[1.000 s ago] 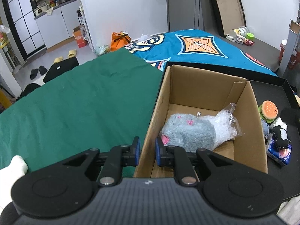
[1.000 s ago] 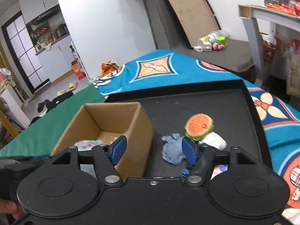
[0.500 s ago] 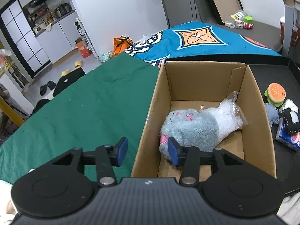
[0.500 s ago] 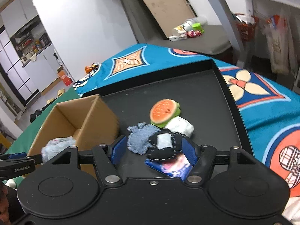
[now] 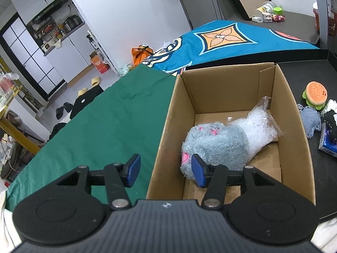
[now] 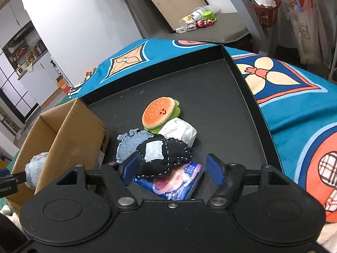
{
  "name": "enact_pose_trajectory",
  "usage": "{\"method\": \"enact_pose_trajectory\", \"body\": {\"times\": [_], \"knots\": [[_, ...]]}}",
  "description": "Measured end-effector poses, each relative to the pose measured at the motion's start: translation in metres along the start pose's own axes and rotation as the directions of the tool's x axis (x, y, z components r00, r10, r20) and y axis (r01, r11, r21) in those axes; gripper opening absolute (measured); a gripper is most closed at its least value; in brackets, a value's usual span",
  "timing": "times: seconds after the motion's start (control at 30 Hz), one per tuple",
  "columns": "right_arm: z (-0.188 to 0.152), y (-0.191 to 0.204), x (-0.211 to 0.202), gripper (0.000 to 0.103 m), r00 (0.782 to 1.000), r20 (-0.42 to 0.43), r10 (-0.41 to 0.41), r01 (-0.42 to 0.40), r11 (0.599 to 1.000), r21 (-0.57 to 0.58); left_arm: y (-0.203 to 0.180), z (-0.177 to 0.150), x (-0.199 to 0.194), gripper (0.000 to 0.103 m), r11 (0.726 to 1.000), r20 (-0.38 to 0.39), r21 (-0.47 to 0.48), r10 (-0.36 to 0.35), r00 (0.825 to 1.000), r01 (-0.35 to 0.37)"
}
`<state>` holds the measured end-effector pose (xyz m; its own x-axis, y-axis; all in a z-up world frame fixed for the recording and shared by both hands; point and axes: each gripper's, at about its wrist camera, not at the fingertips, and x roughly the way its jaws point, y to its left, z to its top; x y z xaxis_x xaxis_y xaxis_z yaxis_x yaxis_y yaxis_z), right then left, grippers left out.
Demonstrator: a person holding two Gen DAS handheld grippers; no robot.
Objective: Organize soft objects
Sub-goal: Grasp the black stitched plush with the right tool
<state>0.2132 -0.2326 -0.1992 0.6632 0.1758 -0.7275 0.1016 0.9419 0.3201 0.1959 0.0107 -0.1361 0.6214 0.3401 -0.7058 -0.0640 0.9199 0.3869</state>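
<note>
A cardboard box (image 5: 168,116) holds a grey plush toy (image 5: 217,145) and a bubble-wrap bag (image 5: 261,126). My left gripper (image 5: 165,170) straddles the box's left wall; its jaws are opening and neither pad presses on anything. To the right of the box (image 6: 80,130), a pile lies on the black tray (image 6: 210,84): a burger plush (image 6: 159,112), a white packet (image 6: 180,131), a denim scrap (image 6: 128,145), a black stitched pouch (image 6: 166,158) and a blue packet (image 6: 179,183). My right gripper (image 6: 173,168) hangs low over the pouch and blue packet, its jaws opening with both between them.
A green cloth (image 5: 105,126) covers the surface left of the box. A blue patterned blanket (image 6: 294,105) lies under and around the tray, whose raised rim (image 6: 240,67) runs along its far and right sides. Behind it is a grey bench with small items (image 6: 195,23).
My left gripper's jaws went from nearly shut to wide apart at the box's left wall. My right gripper sank and moved right, from the box to the pile, and its jaws widened.
</note>
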Motion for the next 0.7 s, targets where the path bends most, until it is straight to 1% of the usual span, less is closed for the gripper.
{"method": "enact_pose_trajectory", "body": {"times": [0.37, 0.43, 0.5, 0.53, 0.57, 0.7], "knots": [[0.001, -0.006, 0.018, 0.073, 1.000, -0.002, 0.017, -0.016, 1.000, 0.020, -0.005, 0.002, 0.001, 0.052, 1.000, 0.008, 0.016, 0.027, 1.000, -0.027], [0.001, -0.006, 0.019, 0.066, 1.000, -0.004, 0.028, -0.027, 0.999, 0.023, -0.006, 0.002, 0.001, 0.052, 0.999, 0.007, 0.017, 0.031, 1.000, -0.031], [0.001, -0.008, 0.019, 0.046, 0.999, -0.003, 0.038, -0.038, 0.999, 0.028, -0.007, 0.003, 0.002, 0.052, 0.999, 0.007, 0.019, 0.033, 0.999, -0.033], [0.001, -0.008, 0.018, 0.040, 0.999, 0.002, 0.045, -0.045, 0.998, 0.031, -0.007, 0.003, 0.001, 0.052, 0.999, 0.009, 0.020, 0.034, 0.999, -0.034], [0.002, -0.008, 0.017, 0.030, 0.999, 0.005, 0.047, -0.048, 0.998, 0.031, -0.007, 0.003, 0.001, 0.052, 0.999, 0.009, 0.021, 0.034, 0.999, -0.034], [0.002, -0.008, 0.010, 0.021, 0.999, 0.023, 0.041, -0.041, 0.999, 0.021, -0.006, 0.003, 0.001, 0.052, 0.999, 0.011, 0.020, 0.032, 0.999, -0.032]]}}
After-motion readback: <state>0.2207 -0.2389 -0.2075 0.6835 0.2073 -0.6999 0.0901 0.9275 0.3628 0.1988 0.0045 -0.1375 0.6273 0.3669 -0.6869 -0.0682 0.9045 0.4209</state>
